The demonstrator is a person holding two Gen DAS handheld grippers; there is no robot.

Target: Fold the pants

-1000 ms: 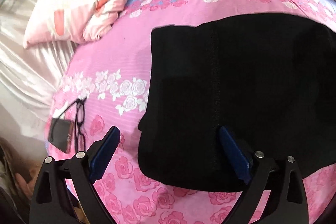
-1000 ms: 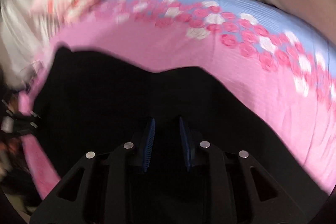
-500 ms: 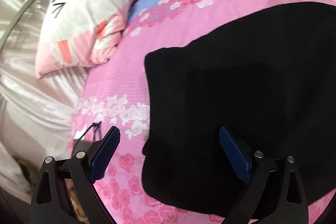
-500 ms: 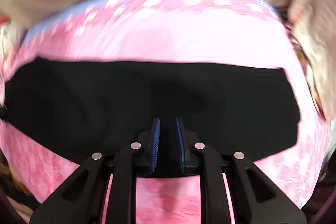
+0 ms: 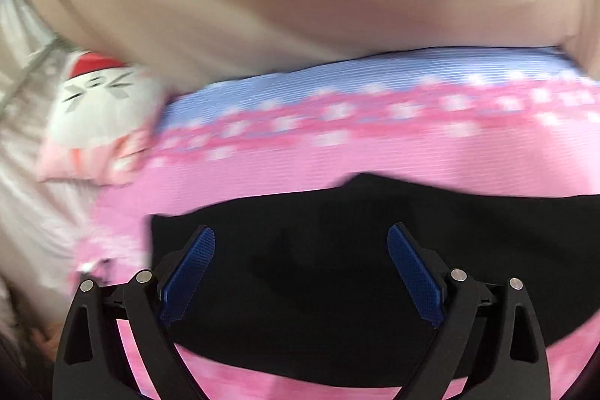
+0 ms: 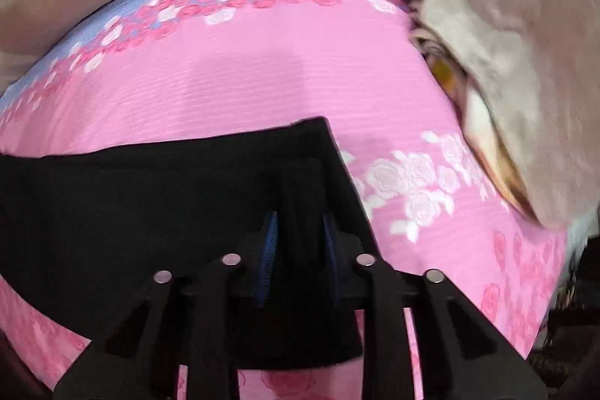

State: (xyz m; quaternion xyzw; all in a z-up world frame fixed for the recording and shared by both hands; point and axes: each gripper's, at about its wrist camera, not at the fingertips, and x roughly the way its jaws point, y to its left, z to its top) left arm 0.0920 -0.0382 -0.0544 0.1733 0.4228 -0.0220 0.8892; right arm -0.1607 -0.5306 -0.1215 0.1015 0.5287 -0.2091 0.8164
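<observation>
Pants (image 6: 150, 212) now swung sideways, pillow (image 5: 101, 122) beside

Both tools share one build. The left gripper (image 5: 301, 268) has matte black plastic arms with triangular cut-outs, four round silver screw heads across its linkage, and two long blue pads (image 5: 189, 274) with a fine ribbed grain. The right gripper (image 6: 298, 250) shows the same black frame, four silver screws in a row, and narrow blue ribbed pads (image 6: 268, 250) seen edge-on.
</observation>
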